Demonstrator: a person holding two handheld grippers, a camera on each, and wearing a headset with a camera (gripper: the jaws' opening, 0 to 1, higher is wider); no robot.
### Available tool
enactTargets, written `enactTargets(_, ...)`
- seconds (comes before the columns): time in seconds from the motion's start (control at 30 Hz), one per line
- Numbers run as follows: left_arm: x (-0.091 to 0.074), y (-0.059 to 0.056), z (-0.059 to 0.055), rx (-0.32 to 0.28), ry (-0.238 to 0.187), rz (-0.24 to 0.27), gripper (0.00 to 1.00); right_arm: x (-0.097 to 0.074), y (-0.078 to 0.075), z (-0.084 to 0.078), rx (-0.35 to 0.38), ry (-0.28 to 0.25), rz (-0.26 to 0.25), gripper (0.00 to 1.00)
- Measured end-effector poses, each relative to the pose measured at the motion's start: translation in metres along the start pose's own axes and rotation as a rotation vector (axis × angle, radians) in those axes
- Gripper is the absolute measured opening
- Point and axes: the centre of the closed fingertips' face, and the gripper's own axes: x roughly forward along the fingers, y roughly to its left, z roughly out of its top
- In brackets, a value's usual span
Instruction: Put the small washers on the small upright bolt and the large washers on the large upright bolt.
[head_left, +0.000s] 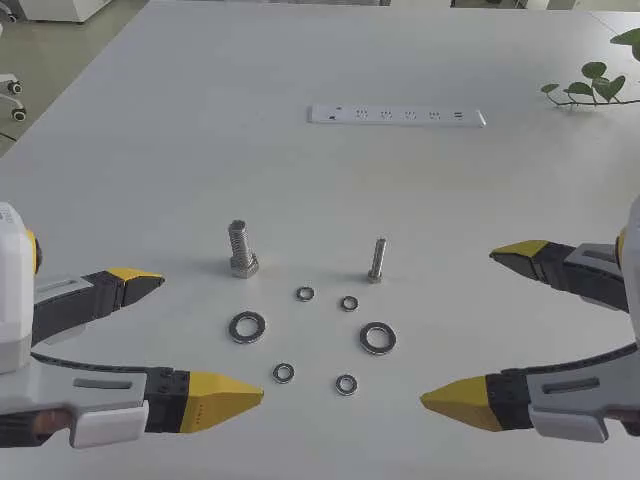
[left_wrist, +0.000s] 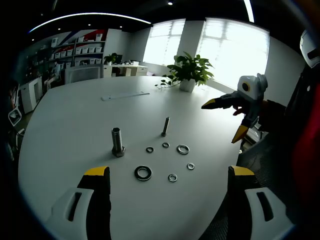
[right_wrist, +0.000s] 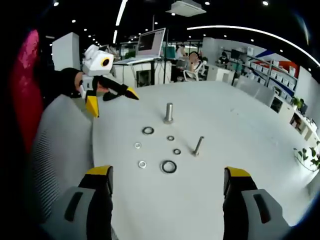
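A large upright bolt and a thin small upright bolt stand on the white table. Before them lie two large washers and several small washers. My left gripper hovers open to the left of the washers. My right gripper hovers open on their right. Both are empty, with yellow fingertips wide apart.
A white power strip lies farther back on the table. A potted plant stands at the far right. The table's near edge runs just under the grippers. Office desks and chairs stand beyond the table.
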Motion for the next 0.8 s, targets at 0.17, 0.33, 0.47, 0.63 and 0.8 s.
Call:
enactTargets(0.17,0.0003,-0.0011,-0.0003,-0.001,0.001,-0.005,0.97,0.0001,0.0002,-0.0004,0.001,0.0,-0.001,0.91)
enactTargets(0.33,0.0001,-0.0009,-0.0004,-0.001,0.0,-0.003,0.97,-0.0001,0.0002,-0.001,0.001,0.001,-0.001,0.91)
enactTargets(0.47,0.0006,-0.0016,-0.0007,-0.001,-0.001,-0.005,0.97,0.0003,-0.0002,-0.0027,-0.001,0.005,0.001,0.91)
enactTargets(0.63,-0.0003,-0.001,-0.0002,0.0,-0.003,-0.001,0.96,0.0005,0.0004,-0.0019,-0.002,0.005,0.001,0.91)
enactTargets(0.8,-0.0006,-0.0015,-0.0005,-0.001,-0.001,-0.004,0.96,0.0012,0.002,-0.0016,-0.003,0.007,0.004,0.91)
